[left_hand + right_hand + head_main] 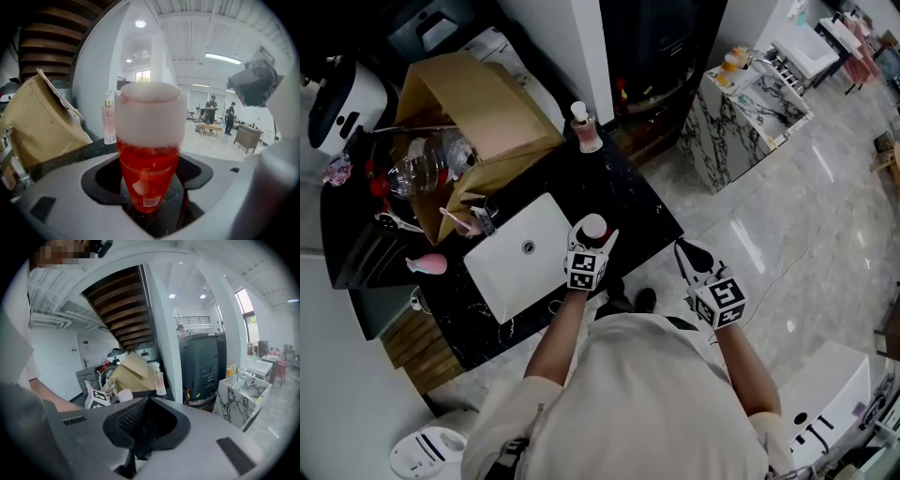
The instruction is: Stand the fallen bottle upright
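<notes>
A bottle of red liquid with a white cap (594,227) stands upright on the black counter (649,214), just right of the white sink. In the left gripper view the bottle (149,154) fills the middle, cap uppermost, its base on the dark counter top. My left gripper (592,242) has its jaws on either side of the bottle, with a dark gap showing at each side, so it is open around it. My right gripper (686,250) hangs off the counter's right edge over the floor, jaws together and empty; in its own view the right gripper (140,427) shows only its closed black pads.
A white sink basin (520,258) is set into the counter to the left. Behind it stand an open cardboard box (478,112), a clear plastic container (422,164) and a pale pink pump bottle (584,128). A marble-patterned unit (750,112) stands across the tiled floor.
</notes>
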{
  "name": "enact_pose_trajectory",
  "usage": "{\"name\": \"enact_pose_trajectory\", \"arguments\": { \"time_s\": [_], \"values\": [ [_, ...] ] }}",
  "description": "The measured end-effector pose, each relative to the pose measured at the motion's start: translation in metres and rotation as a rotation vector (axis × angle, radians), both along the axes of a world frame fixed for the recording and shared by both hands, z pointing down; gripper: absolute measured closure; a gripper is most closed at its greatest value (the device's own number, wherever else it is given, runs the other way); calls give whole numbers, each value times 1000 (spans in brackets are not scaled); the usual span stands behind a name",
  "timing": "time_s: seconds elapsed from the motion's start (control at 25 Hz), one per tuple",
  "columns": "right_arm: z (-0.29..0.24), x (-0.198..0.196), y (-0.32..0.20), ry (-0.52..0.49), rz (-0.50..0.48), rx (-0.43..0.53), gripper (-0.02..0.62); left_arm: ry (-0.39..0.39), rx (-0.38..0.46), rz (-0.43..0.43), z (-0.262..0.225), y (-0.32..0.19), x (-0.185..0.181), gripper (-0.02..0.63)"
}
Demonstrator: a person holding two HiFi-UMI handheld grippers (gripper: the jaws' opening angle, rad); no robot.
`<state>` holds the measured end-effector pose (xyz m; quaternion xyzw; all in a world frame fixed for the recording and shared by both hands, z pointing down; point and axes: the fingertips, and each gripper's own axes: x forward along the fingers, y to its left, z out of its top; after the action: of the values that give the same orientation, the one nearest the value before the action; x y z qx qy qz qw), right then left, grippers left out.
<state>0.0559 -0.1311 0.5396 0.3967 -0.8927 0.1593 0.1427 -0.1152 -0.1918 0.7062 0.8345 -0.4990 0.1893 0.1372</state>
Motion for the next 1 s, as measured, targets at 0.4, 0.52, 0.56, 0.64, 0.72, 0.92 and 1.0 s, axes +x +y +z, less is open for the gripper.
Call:
{"name": "enact_pose_trajectory", "arguments": {
  "time_s": [0.4,0.52,0.56,0.64,0.72,0.92,1.0],
  "values": [
    [-13,7,10,-35,-37,39,561,-5,41,-72,-34,19,-10,264],
    [-18,8,14,-47,-52,55,561,-20,64,-81,-49,26,-13,262],
    [-19,9,16,-52,-56,59,561,-20,72,-83,-54,30,-13,262],
    [-20,11,20,-58,-64,67,561,-16,82,-91,-62,36,-13,264],
    [-22,12,23,-63,-74,74,561,-16,88,-99,-67,43,-14,264],
    [-22,15,37,-67,-100,80,561,-9,94,-118,-82,69,-17,264],
    [-22,15,40,-72,-111,79,561,8,96,-130,-90,77,-18,267]
  ]
}}
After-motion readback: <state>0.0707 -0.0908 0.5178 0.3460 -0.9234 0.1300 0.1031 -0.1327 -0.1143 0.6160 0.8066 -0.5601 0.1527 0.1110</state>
